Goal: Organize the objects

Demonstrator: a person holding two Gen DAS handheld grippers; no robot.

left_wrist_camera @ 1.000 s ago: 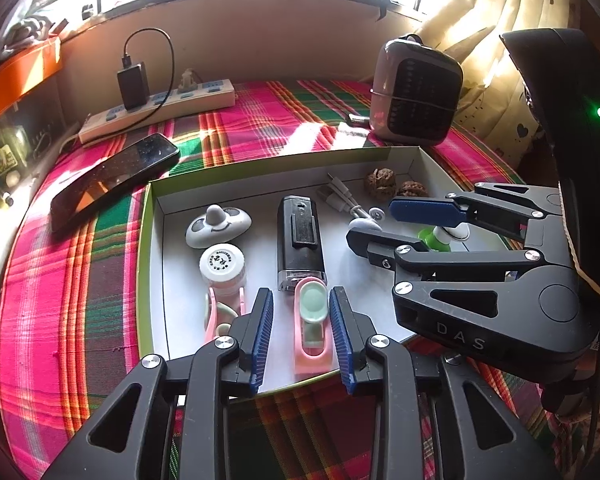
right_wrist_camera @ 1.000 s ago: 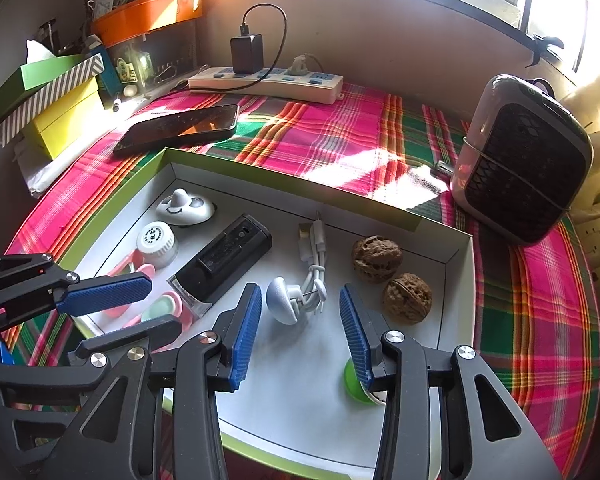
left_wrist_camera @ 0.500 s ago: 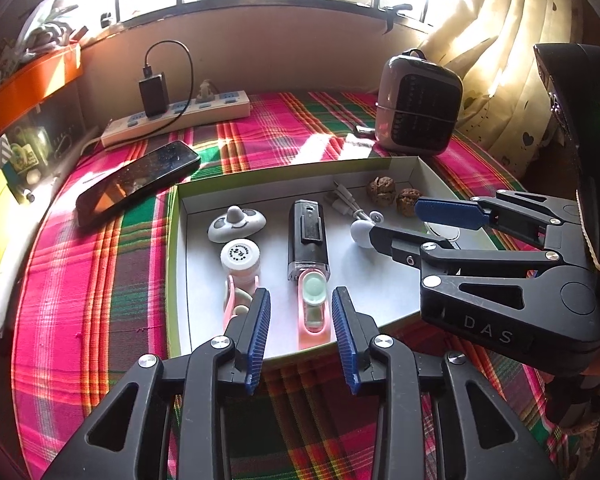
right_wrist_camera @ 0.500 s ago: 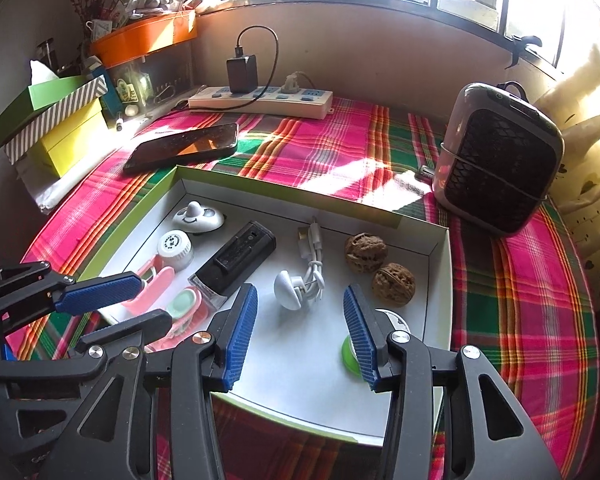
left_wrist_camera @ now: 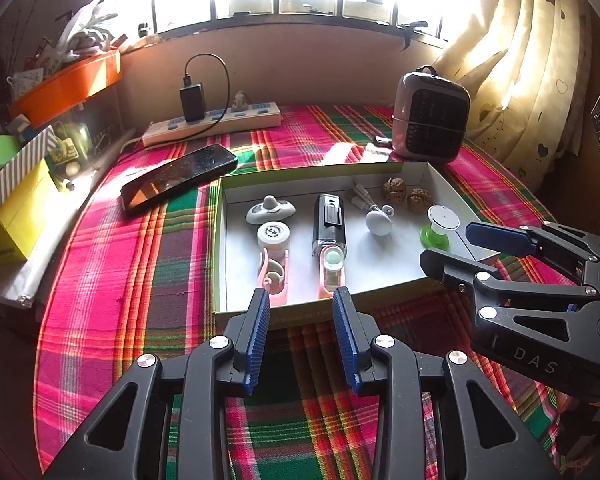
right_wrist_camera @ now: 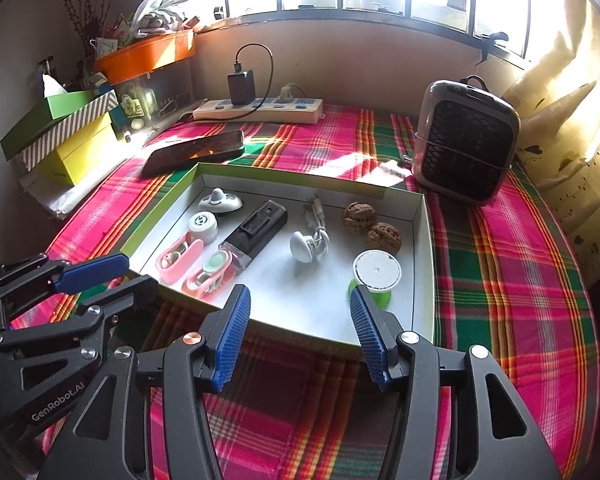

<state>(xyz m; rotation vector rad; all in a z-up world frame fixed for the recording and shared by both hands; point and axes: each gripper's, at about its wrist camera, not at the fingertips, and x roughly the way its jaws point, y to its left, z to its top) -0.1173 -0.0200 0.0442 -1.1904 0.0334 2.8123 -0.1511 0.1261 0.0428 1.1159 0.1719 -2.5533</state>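
Left wrist view first: going left to right, we've got a yellow box (left_wrist_camera: 18, 220) at the worktop's edge, then a dark phone (left_wrist_camera: 178, 178) lying flat on the plaid cloth (left_wrist_camera: 112, 280), with a power strip (left_wrist_camera: 212, 124) behind it. Next comes the shallow tray (left_wrist_camera: 220, 272), where all the small stuff sits: a white knobbed gadget (left_wrist_camera: 270, 210) and a round white cap (left_wrist_camera: 273, 234) at the left, two pink cases (left_wrist_camera: 274, 274) along the near wall, a black device (left_wrist_camera: 329, 224) in the middle, a white earbud with cable (left_wrist_camera: 378, 222), two walnuts (left_wrist_camera: 406, 194) at the far right, and a green-and-white spool (left_wrist_camera: 438, 228) near the right wall. A small heater (left_wrist_camera: 430, 118) stands beyond the tray.

Our left claw (left_wrist_camera: 301, 334) hangs over the cloth just in front of the tray, pads apart after a bit of opening, nothing between them. The right claw (right_wrist_camera: 300, 334) sits at the tray's near right side and has just been spreading wider, also empty. In the right wrist view the spool peeks out just beyond its right pad, not touching.
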